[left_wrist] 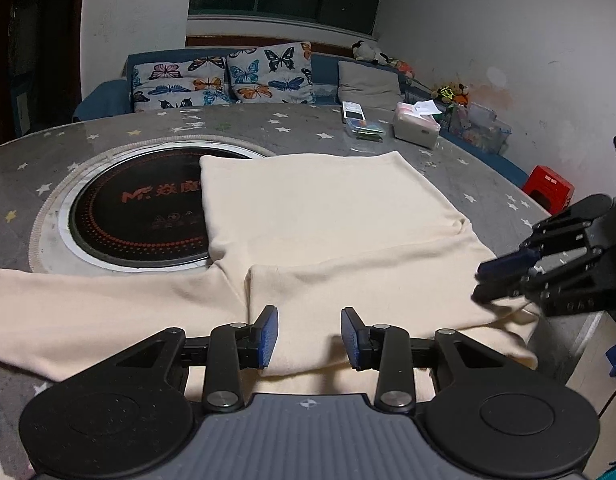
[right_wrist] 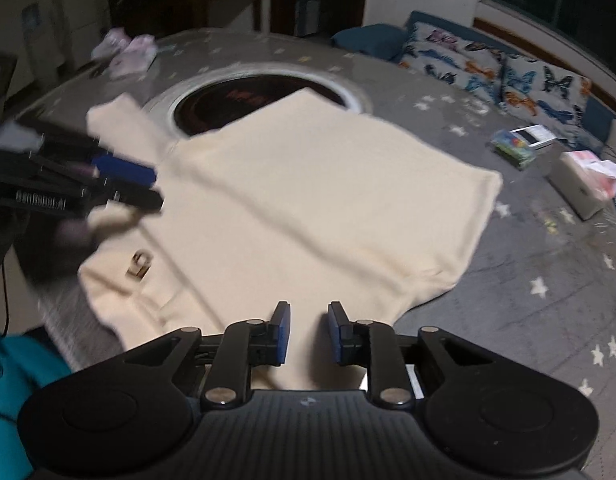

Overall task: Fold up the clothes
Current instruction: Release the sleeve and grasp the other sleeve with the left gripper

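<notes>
A cream long-sleeved top (left_wrist: 328, 216) lies on the round grey table (left_wrist: 107, 136), one sleeve folded across the body, the other stretching left. My left gripper (left_wrist: 309, 336) is open just above the near edge of the cloth. My right gripper (left_wrist: 480, 282) shows at the right edge of the left wrist view, over the cloth's right corner. In the right wrist view the top (right_wrist: 308, 200) fills the middle, and my right gripper (right_wrist: 309, 332) is open over its near edge. The left gripper (right_wrist: 147, 188) appears blurred at the left, above the folded sleeve.
A round black hotplate (left_wrist: 139, 216) is set in the table's middle, partly under the top. A tissue box (left_wrist: 416, 126), a remote (left_wrist: 352, 112) and a small packet lie at the far side. A sofa with butterfly cushions (left_wrist: 223, 80) stands behind. A red stool (left_wrist: 548, 188) sits at right.
</notes>
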